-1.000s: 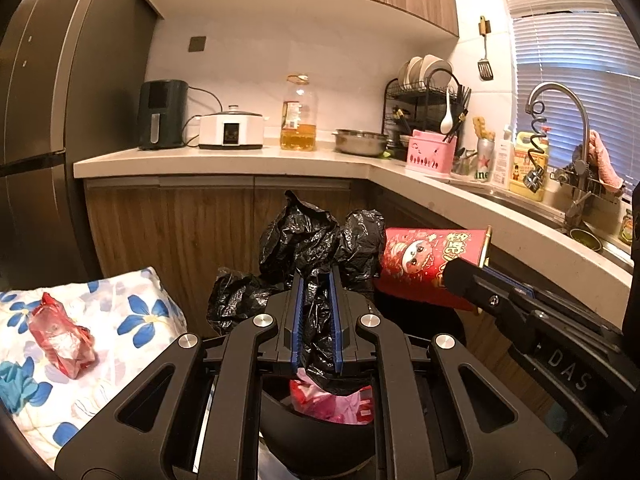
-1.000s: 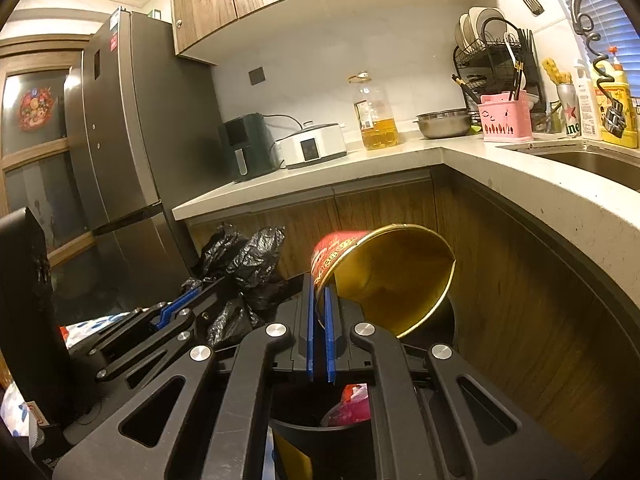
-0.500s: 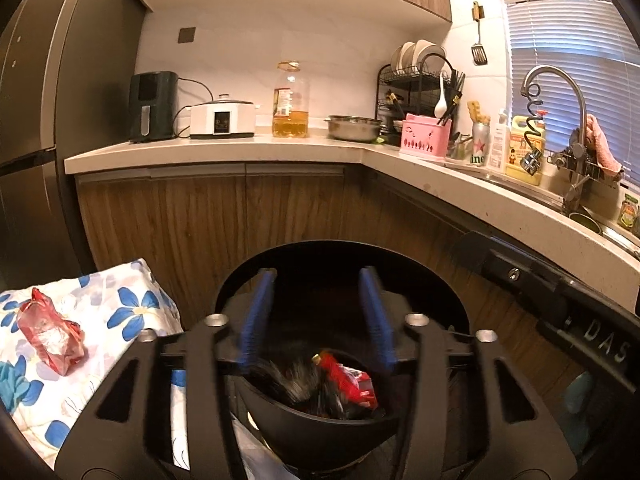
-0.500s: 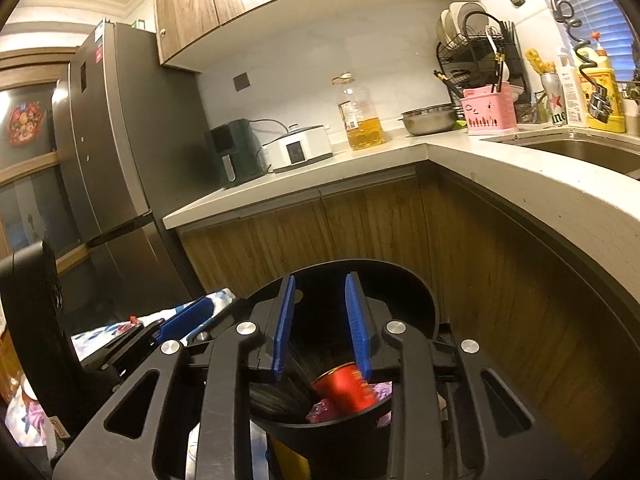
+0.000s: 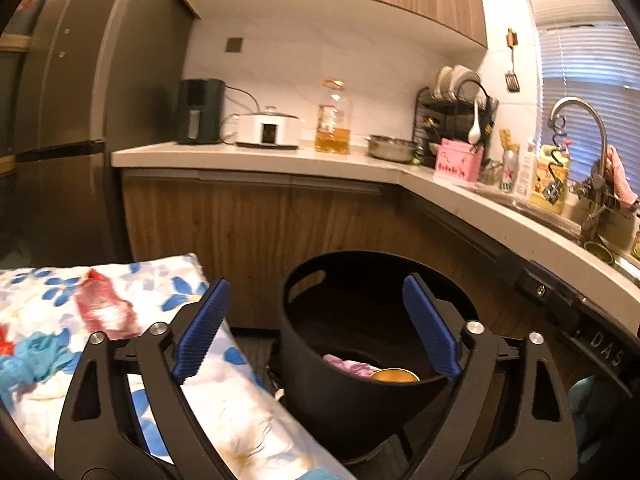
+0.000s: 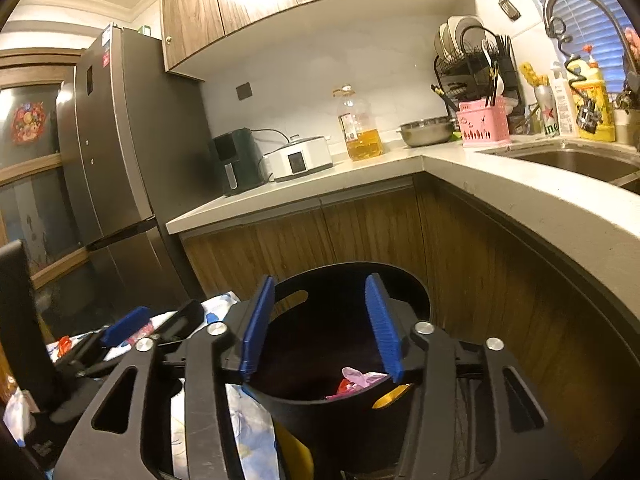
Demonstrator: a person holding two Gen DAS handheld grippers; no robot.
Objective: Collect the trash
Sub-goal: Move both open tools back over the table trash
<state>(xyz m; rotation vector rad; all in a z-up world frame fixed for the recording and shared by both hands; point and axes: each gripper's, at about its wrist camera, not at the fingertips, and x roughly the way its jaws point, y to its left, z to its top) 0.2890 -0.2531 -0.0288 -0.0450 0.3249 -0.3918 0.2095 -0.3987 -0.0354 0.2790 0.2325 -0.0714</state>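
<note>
Left wrist view: left gripper (image 5: 316, 326) jaws just opened wide, empty, above black bin (image 5: 320, 392). Right gripper (image 6: 320, 328) jaws just opened partway, empty. Pink wrapper (image 6: 360, 378), gold-lined cup (image 5: 394, 375) lay inside bin.

The right tool (image 6: 320, 326), jaws just opening and empty, hangs over the black bin (image 6: 416, 300) holding pink trash (image 6: 362, 378).
</note>
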